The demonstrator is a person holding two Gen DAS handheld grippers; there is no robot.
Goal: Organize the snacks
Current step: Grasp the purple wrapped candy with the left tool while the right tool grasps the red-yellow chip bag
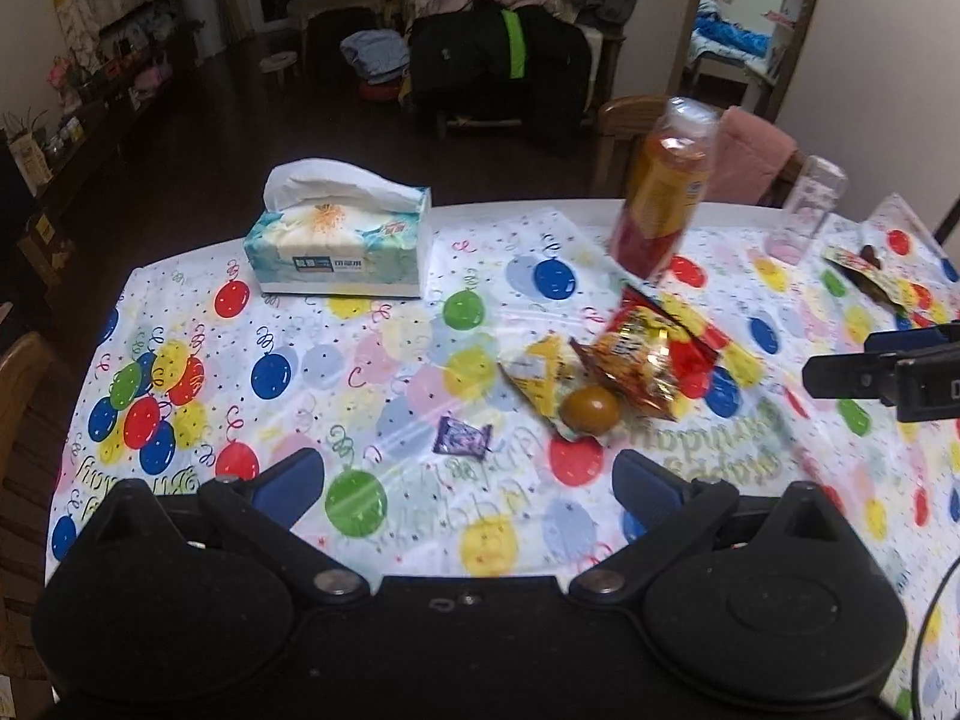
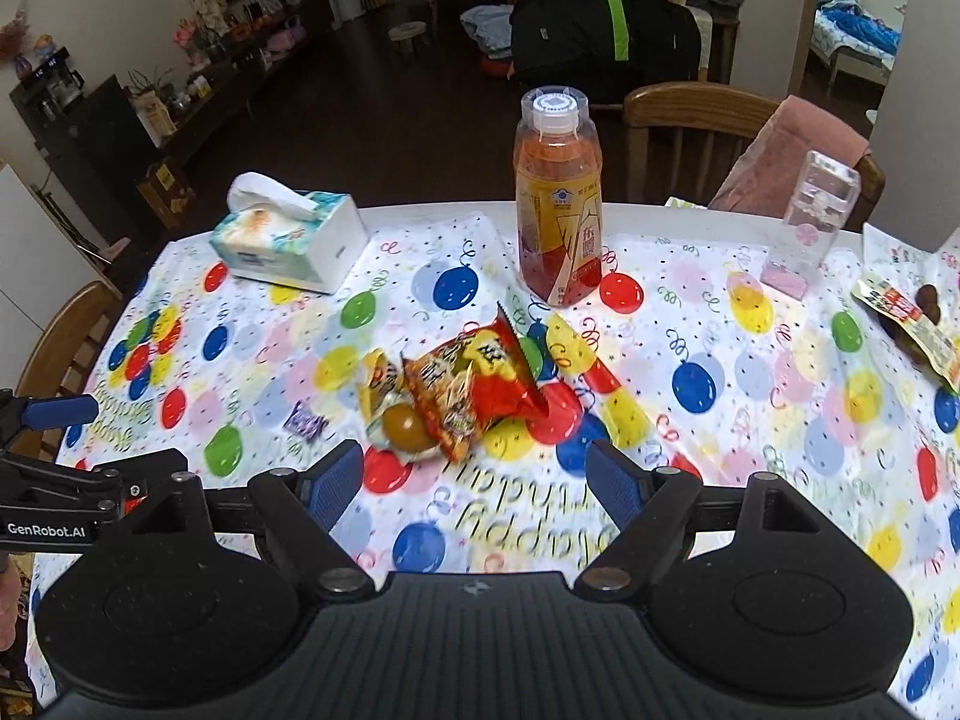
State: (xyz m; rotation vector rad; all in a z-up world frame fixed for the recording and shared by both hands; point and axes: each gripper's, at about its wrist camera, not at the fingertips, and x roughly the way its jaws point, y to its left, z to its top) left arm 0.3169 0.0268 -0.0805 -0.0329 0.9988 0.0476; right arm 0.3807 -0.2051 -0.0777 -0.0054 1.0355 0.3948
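- While hovering over table point(image 2: 750, 396), right tool point(image 2: 474, 483) spread wide, empty.
- Red snack packet point(image 2: 474, 384) just ahead, long axis slanting left-near to right-far.
- Left tool point(image 1: 468, 483) likewise wide, farther off.

— What can you read from where you stand?

— "GenRobot.AI", white on black, on the left gripper point(image 2: 54, 420) at your near left.

— And on the counter?

— "Happy Birthday" on the balloon tablecloth point(image 2: 750, 420), upside down to you. The juice bottle point(image 2: 558, 204) and red snack packet point(image 2: 480, 384) carry Chinese characters too blurred to read.
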